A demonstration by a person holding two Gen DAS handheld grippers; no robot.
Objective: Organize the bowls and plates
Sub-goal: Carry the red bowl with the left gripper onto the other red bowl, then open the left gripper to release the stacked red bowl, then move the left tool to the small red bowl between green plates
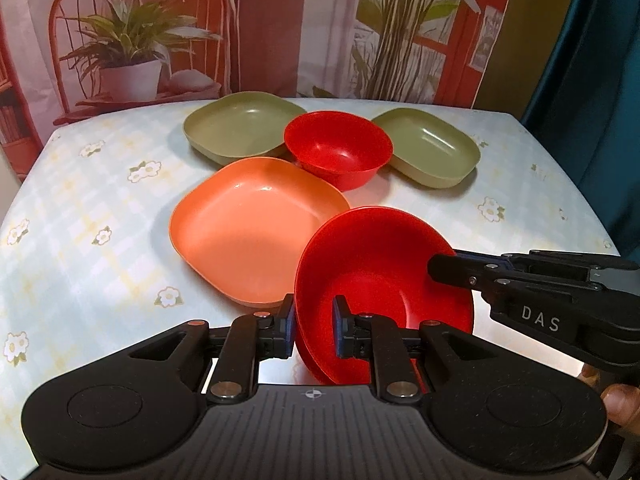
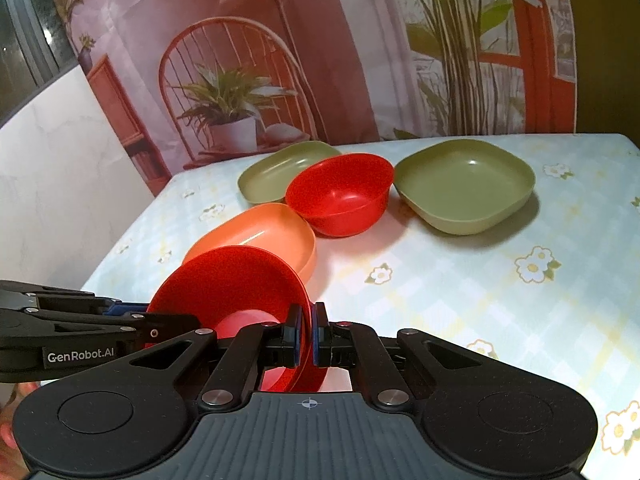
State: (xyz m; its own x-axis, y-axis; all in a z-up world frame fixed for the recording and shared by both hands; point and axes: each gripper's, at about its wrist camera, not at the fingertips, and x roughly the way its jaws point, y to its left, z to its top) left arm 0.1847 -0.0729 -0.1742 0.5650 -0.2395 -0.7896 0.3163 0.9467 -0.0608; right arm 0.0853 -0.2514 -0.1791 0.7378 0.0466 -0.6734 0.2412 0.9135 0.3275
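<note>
- A round, glossy red plastic bowl [image 1: 384, 280] was held tilted, apparently above the near part of the flower-printed, pale checked tablecloth [image 1: 80, 240], gripped from two sides at once.
- The left gripper [image 1: 313, 328] pinched the bowl's near rim, one pad outside the wall and one inside.
- The right gripper [image 2: 308, 330] was pressed together on the opposite rim, with the thin wall caught between its pads.
- In the left view this bowl seemed to show a doubled edge low down; whether a second bowl was nested under it could not be told.
- A second red round bowl [image 1: 338, 148] stood upright farther back, between two olive-green squarish plastic plates [image 1: 240, 126] [image 1: 428, 146], close to both.
- A salmon-orange squarish plastic plate [image 1: 252, 228] lay just beside the held bowl, toward the left.
- Judged from this, sorting was at an early stage: the far bowl stood alone, and none of the three plates was stacked.
- Left to do, most likely: join the red bowls, then stack the plates.
</note>
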